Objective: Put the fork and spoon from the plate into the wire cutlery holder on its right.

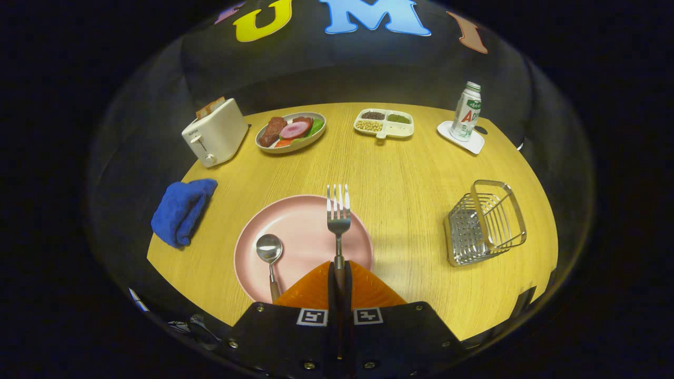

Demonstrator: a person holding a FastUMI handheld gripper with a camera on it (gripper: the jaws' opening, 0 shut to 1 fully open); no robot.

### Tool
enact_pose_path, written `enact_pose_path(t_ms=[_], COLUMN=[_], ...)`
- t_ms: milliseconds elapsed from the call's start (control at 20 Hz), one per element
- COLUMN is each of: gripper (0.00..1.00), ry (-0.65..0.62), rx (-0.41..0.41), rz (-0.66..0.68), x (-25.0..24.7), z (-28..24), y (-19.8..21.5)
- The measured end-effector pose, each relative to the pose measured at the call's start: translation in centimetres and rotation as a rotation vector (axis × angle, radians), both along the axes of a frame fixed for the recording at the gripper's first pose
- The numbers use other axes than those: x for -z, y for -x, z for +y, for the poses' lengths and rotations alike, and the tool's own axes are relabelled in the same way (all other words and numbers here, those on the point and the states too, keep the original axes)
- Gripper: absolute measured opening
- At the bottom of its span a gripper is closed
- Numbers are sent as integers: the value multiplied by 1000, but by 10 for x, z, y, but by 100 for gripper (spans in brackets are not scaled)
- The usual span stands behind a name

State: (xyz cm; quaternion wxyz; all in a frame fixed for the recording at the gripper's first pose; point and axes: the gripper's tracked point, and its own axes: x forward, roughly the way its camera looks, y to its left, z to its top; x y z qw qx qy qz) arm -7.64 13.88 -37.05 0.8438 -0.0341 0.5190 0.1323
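My gripper [339,268] is shut on the handle of the fork [338,213], whose tines point away from me over the far right part of the pink plate [300,231]. The fork seems lifted a little above the plate. A spoon [269,252] with a brown handle lies on the plate's left part, left of my fingers, bowl pointing away. The wire cutlery holder [484,223] stands on the wooden table to the right of the plate, well clear of the fork, its open top facing up and towards me.
A blue cloth [181,210] lies left of the plate. Along the table's far side stand a white toaster [215,131], an oval dish of food [290,131], a divided dish of beans [384,123] and a can [467,111] on a white coaster.
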Motion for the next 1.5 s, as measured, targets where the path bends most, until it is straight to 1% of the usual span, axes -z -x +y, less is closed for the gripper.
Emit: enact_pose_path(t_ms=[200, 350, 550, 700, 900, 1350, 1500], gripper=[4, 4, 4, 4, 4, 4, 4], ry=[20, 43, 79, 94, 112, 131, 162], rx=[64, 116, 178, 211, 215, 201, 203], rz=[-51, -70, -65, -51, -15, 50, 73], x=[-20, -29, -33, -32, -28, -18, -17], z=[-43, -80, -128, -154, -169, -175, -180], y=[-19, -24, -22, -22, -20, -21, -20])
